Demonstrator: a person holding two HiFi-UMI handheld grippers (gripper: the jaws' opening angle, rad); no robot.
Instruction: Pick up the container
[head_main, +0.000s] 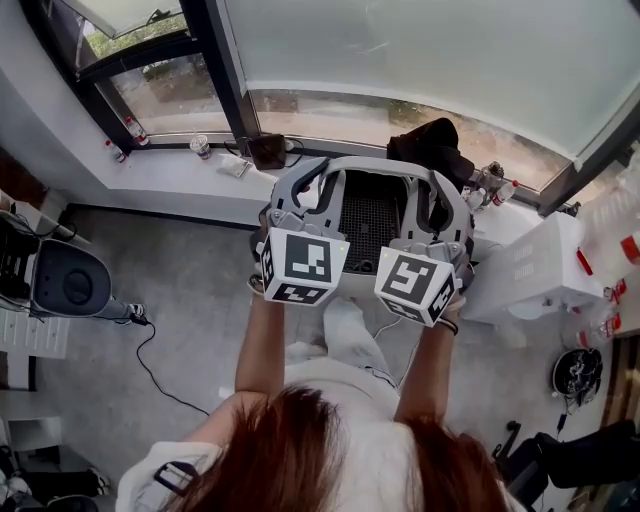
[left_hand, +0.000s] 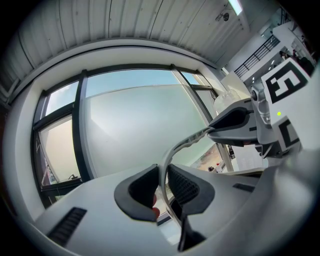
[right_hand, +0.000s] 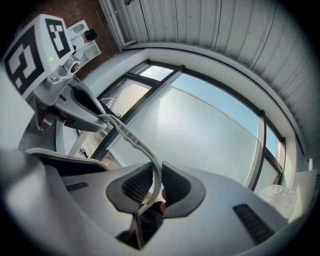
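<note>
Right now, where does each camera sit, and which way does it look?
Head view: on the person's head, looking steeply down at the container; hair, forearms, left gripper, right gripper show.
Left gripper view: on that gripper, facing the window; its jaws grip the handle.
Right gripper view: on that gripper, likewise.
Shared: both gripper views show handle, window, the other gripper.

Head view: your marker cubes (head_main: 303, 265) cover the near wall of the container (head_main: 372, 218), and its base is hidden. Your hair (head_main: 330, 460) blocks the lower frame. In the left gripper (left_hand: 164, 186) view, only a thin strip of handle (left_hand: 175, 150) shows between the jaws; the rest drops behind the jaw bodies. Same for the right gripper (right_hand: 157, 186). Red patch (right_hand: 161, 204) behind those jaws: can't tell what it is. Sill bottles (head_main: 132, 130) are too small to read. Right-edge bottles (head_main: 625, 245) are cut off.
</note>
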